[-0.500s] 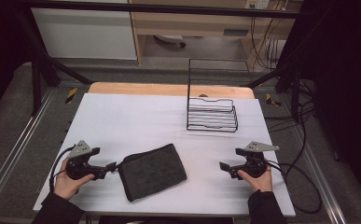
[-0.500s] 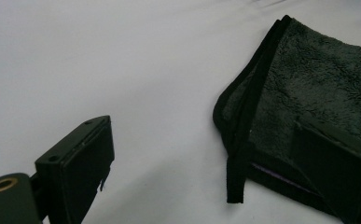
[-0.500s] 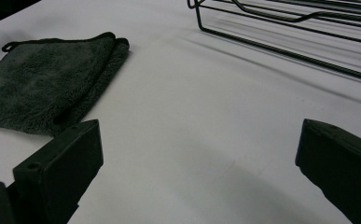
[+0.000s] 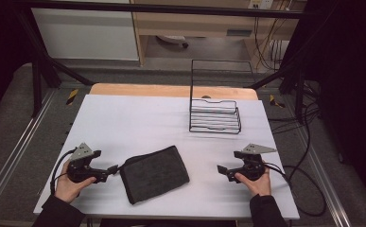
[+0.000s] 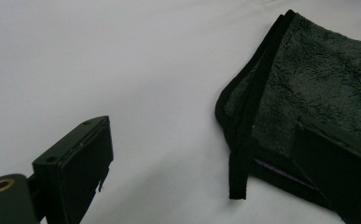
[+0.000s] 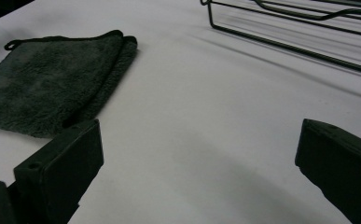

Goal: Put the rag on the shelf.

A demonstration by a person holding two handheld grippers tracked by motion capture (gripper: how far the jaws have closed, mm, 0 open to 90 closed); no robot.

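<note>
A folded dark grey towel (image 4: pixel 155 173) lies flat on the white table (image 4: pixel 138 123) near the front, between the two hands. My left gripper (image 4: pixel 115 168) rests low at the towel's left edge, open, its tips just short of the cloth. In the left gripper view the towel (image 5: pixel 308 107) lies ahead to the right, its hemmed corner (image 5: pixel 239 154) between the spread jaws, one jaw over the cloth. My right gripper (image 4: pixel 221 170) sits open to the right of the towel, a gap apart, nothing between its jaws. The right gripper view shows the towel (image 6: pixel 52 88) at the left.
A black wire rack (image 4: pixel 215 113) stands on the table's back right, its wires (image 6: pixel 299 28) seen at the top of the right gripper view. Cables (image 4: pixel 303 184) trail off the table's right side. A wooden strip (image 4: pixel 171 91) runs along the far edge.
</note>
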